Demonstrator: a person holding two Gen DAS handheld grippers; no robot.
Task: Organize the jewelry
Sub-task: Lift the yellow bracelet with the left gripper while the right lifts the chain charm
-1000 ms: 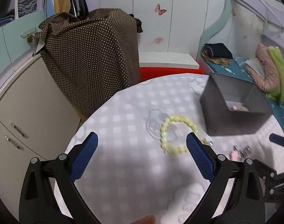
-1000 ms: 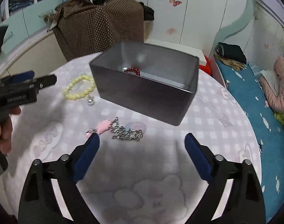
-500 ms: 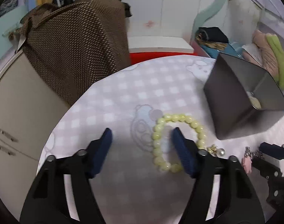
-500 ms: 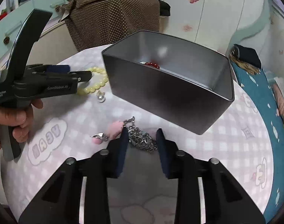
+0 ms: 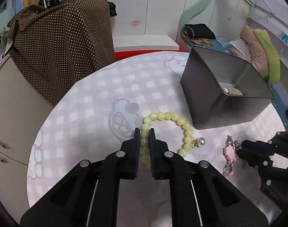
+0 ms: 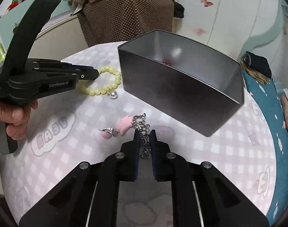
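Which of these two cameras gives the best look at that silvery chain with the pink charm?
The right wrist view: the silver chain with the pink charm lies centred, pinched by the right gripper. The left wrist view shows it only small, near the edge, partly hidden behind that gripper.

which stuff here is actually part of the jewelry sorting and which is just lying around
Part of the job:
- yellow bead bracelet, clamped by the left gripper
- silver chain with pink charm, clamped by the right gripper
- grey metal box, some pieces already inside

Just lying about:
- brown dotted cloth
- folded clothes
- pink and green bedding
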